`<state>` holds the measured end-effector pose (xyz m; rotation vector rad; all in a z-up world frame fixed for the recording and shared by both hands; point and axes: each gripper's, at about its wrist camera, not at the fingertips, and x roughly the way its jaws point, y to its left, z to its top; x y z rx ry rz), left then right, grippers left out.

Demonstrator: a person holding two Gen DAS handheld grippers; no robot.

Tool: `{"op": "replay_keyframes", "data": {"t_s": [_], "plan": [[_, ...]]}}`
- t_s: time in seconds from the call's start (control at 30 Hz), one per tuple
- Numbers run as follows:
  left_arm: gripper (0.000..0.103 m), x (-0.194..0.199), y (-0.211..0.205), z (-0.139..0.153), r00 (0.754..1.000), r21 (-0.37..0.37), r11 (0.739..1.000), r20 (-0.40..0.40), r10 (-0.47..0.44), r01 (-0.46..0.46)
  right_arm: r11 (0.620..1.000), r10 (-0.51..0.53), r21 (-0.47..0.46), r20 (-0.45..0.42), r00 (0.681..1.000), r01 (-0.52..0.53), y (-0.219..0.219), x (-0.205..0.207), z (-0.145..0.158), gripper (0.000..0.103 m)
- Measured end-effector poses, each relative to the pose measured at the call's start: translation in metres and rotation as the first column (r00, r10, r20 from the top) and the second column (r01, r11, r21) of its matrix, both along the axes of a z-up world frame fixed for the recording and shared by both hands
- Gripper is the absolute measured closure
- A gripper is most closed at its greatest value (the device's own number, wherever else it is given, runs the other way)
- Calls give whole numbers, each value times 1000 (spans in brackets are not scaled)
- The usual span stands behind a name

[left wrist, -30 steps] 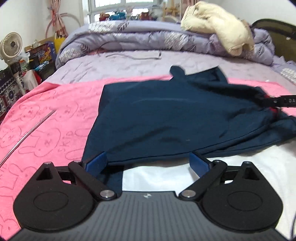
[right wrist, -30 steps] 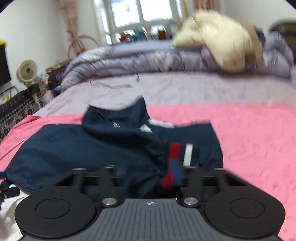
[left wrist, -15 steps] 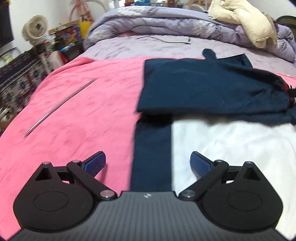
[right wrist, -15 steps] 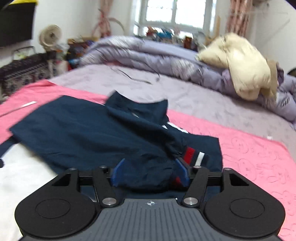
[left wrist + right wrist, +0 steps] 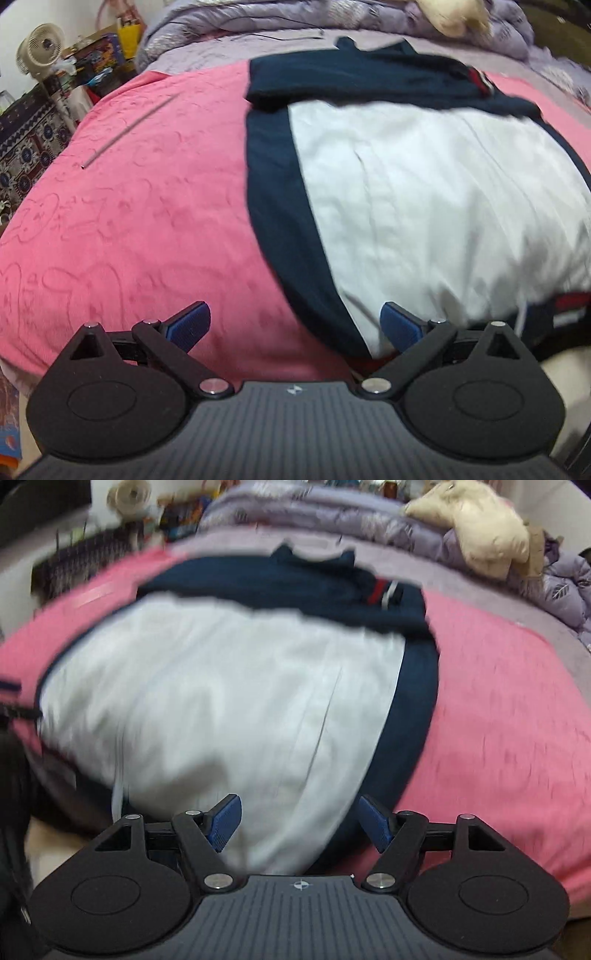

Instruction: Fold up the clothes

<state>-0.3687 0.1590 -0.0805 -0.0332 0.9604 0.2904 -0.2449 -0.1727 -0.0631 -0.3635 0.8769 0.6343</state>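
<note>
Your jacket (image 5: 424,192) lies flat on the pink blanket (image 5: 129,221), white body panel facing up, navy side strips down both edges, and the navy top part with the sleeves folded in across its far end. The red-and-white striped cuff (image 5: 384,590) sits on that folded navy part, toward the jacket's right side.

Your left gripper (image 5: 293,326) hangs over the jacket's near left corner with its fingers (image 5: 188,325) spread wide. Nothing is pinched. The left finger sits over bare pink blanket just off the jacket's edge; the right finger is over the white panel, and the navy side strip runs down between the two. A striped hem band (image 5: 565,306) shows at the jacket's near edge, to the right of that gripper.

Your right gripper (image 5: 297,823) is over the jacket's near right corner, fingers (image 5: 225,821) apart and opening wider right now, gripping nothing. White fabric and the right navy strip (image 5: 410,709) lie below and between them; whether the tips touch cloth, you cannot tell through the blur.

Beyond the jacket's far end: the lilac bed sheet (image 5: 207,55), a rumpled purple duvet (image 5: 332,513) and a cream garment (image 5: 476,528) heaped on it. A thin rod (image 5: 127,127) lies on the blanket well left of the jacket. A small fan (image 5: 38,46) stands beside the bed, far left.
</note>
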Motion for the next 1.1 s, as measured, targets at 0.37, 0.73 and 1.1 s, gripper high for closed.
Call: {"op": "replay_keyframes", "data": {"t_s": [0.37, 0.73, 1.1], "plan": [[16, 16, -17, -50, 997, -120, 993, -76, -31, 22, 986, -137, 67, -231, 963, 156, -5, 18, -46, 22], [86, 4, -4, -42, 997, -338, 940, 32, 63, -48, 964, -161, 125, -423, 892, 233, -23, 28, -60, 80], [76, -10, 16, 86, 876, -282, 950, 481, 19, 134, 840, -38, 529, -157, 987, 116, -48, 27, 93, 78]]}}
